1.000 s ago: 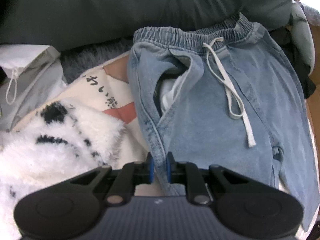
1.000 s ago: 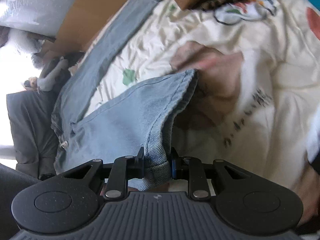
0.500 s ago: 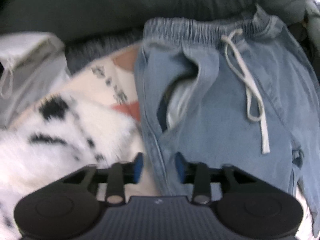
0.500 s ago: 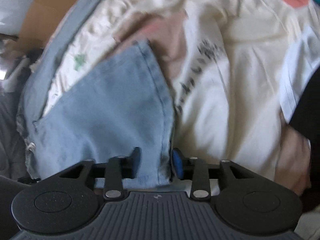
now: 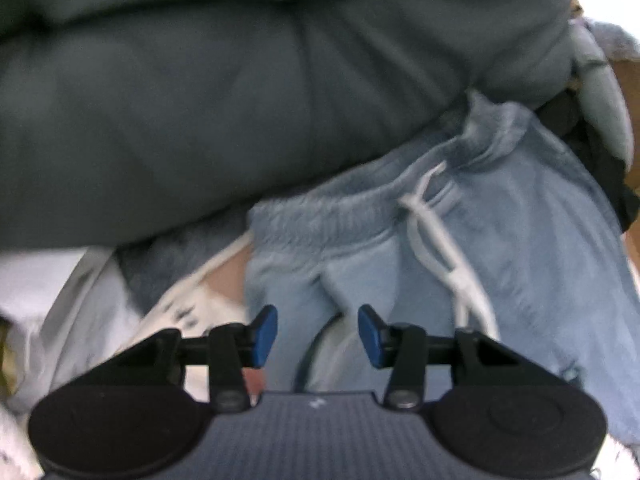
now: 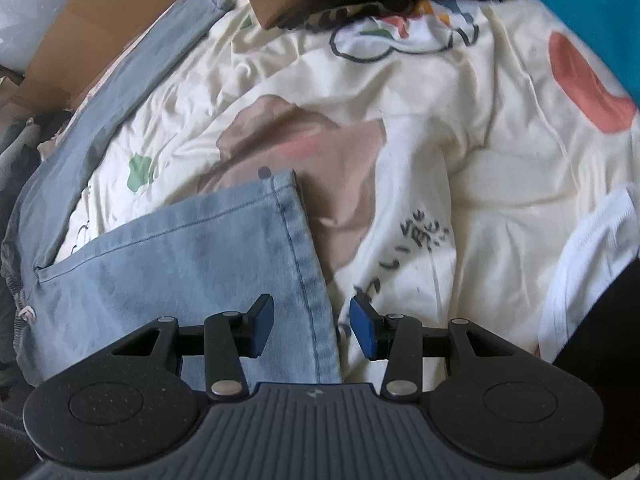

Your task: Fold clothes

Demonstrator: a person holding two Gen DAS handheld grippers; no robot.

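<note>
Denim trousers (image 6: 168,264) are lying flat on the printed sheet (image 6: 460,148), apparently laid out for folding; both hand-held grippers, left (image 5: 318,334) closing slightly above the waistband, right (image 6: 312,328) spread over the hem, are gripping nothing.

Each hand carries the same black tongs: the left tongs (image 5: 318,334) and right tongs (image 6: 312,330) have blue pads on two fingers. Silver screws fasten the angular black linkages. At six o'clock lies a ribbed grey body flanked by round black discs.
</note>
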